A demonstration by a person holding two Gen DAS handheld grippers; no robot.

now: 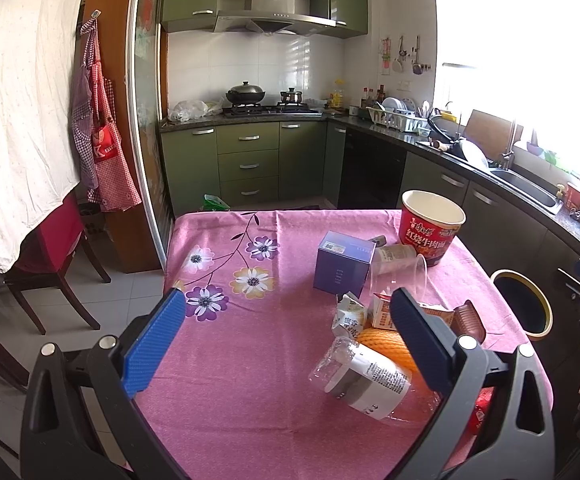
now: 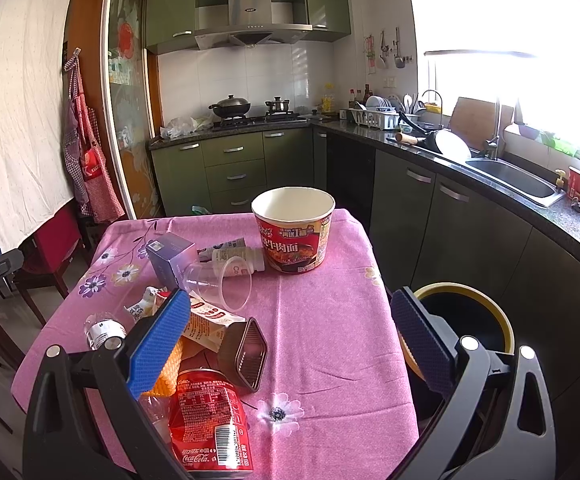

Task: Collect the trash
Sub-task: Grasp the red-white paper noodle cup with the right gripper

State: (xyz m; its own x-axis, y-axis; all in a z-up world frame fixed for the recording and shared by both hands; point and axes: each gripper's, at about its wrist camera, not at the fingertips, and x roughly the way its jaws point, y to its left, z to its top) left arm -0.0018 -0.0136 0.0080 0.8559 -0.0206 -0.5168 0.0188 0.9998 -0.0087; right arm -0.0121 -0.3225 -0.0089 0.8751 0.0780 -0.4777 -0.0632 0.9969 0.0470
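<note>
Nearest, both grippers, left (image 1: 288,336) and right (image 2: 290,344), hang wide open and empty over a pink floral cloth (image 2: 329,320) strewn with trash: can (image 2: 210,424), bottle (image 1: 363,380), cartons (image 1: 349,318), noodle bowl (image 2: 293,232), bin (image 2: 465,316) just beside, green cabinets (image 1: 248,164) beyond.

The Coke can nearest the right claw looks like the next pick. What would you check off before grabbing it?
1. Right gripper open: ok, jaws spread wide, nothing held.
2. Coke can reachable: ok, lying on its side just ahead of the left finger.
3. Clear of neighbours: not ok, brown tray and orange netting crowd it.
4. Bin ready: ok, open-topped beside the table edge.
5. Left gripper out of the way: ok, open over the plastic bottle.
</note>
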